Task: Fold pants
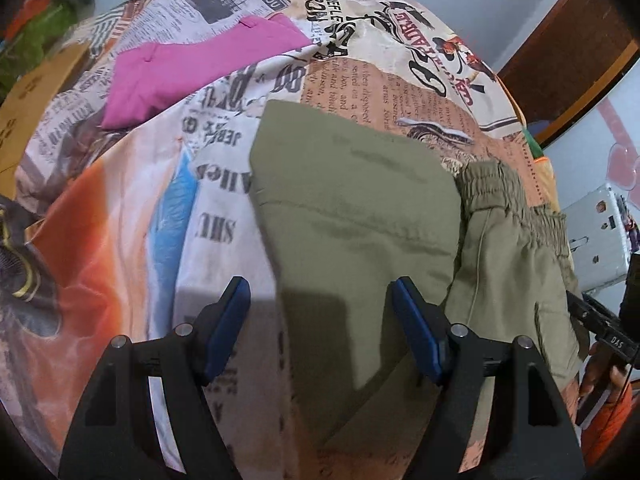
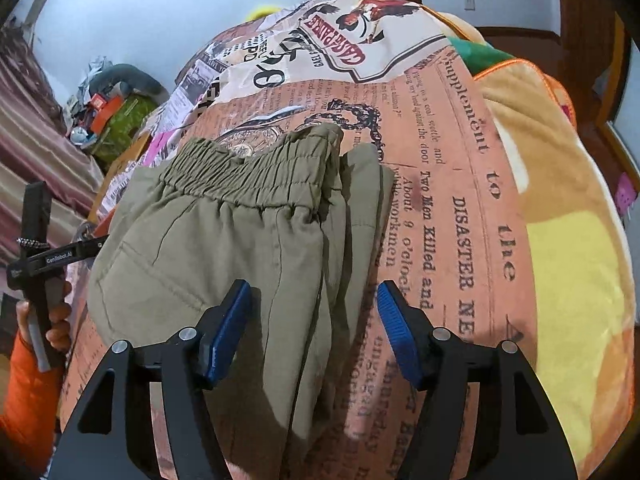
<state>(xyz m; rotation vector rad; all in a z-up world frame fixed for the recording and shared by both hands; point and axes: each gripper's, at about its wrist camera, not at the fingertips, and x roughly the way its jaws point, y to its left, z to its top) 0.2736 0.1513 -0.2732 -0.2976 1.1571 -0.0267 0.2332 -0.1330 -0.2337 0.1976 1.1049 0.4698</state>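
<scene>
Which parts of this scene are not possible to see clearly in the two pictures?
- Left wrist view: the near end of the green pants is cut off behind the left gripper.
- Right wrist view: the layers under the waistband are covered by the top fabric.
- Right wrist view: the small things on the side table are too small to name.

In the left wrist view, the olive pants (image 1: 360, 216) run out of frame at the bottom edge, and the black gripper arms cover part of their lower portion. The pink garment (image 1: 192, 76) at upper left is folded, so its type cannot be determined. In the right wrist view, the clutter (image 2: 108, 116) at upper left is too small to identify.
</scene>
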